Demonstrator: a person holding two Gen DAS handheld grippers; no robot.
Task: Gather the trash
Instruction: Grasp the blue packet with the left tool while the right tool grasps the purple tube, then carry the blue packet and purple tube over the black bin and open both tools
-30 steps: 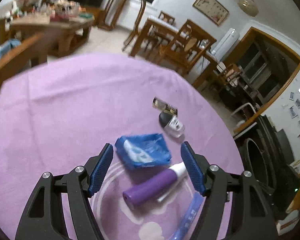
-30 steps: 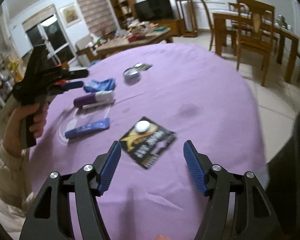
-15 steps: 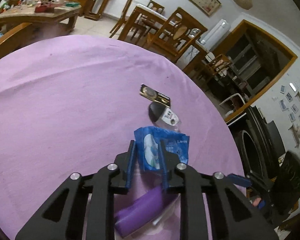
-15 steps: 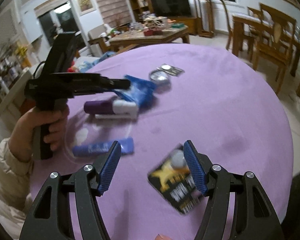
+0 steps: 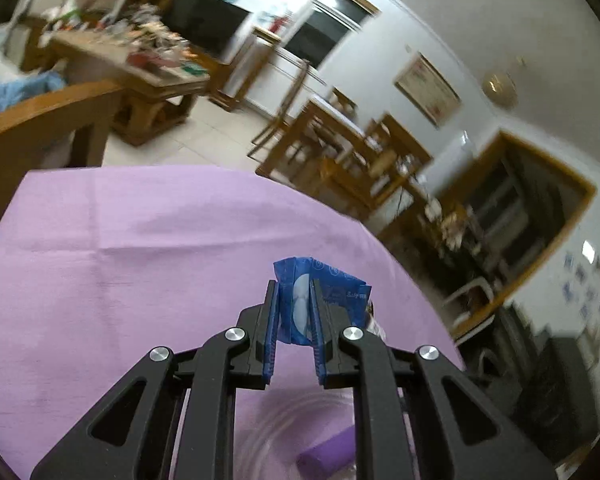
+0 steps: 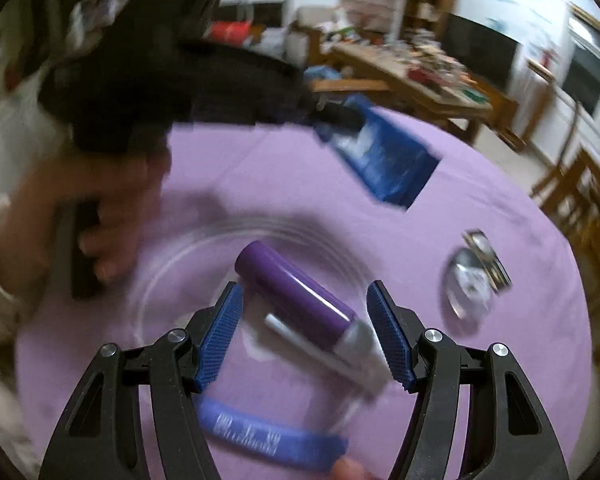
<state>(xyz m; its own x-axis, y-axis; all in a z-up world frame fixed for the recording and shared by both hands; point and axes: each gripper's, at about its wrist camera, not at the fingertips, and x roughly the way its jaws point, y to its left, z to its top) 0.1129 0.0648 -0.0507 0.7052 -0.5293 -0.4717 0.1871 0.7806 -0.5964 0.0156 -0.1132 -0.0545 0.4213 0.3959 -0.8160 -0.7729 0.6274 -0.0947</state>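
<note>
The left hand-held gripper [image 5: 294, 320] is squeezed tight on a blue wrapper [image 5: 322, 296]. The wrapper is up in the air, above the purple counter [image 5: 120, 280]. In the right wrist view the same blue wrapper [image 6: 384, 160] hangs at about 12 o'clock, off the counter [image 6: 500, 208]. So one piece of trash is picked up, but I think it is not thrown away yet. No bin can be made out in either view.

Next comes a clear glass dish [image 6: 168, 280] in the middle of the counter. A purple tube [image 6: 292, 288] with a white cap lies across it. A thin silver stick [image 6: 300, 340] lies just beside the tube, but it is too blurry to name.

The right hand-held gripper [image 6: 308, 332] is wide open and holds nothing. Its two blue fingers stand on each side of the purple tube, above it and not touching it. I think this tube is the next thing to grab.

At 6 o'clock a blue tube [image 6: 268, 436] lies on the counter, near the dish.

At 3 o'clock a small round jar [image 6: 470, 284] lies on its side, touching a small dark packet [image 6: 492, 252].

So most of the job is left: the purple tube, the blue tube, the jar and the packet are not collected yet.
</note>
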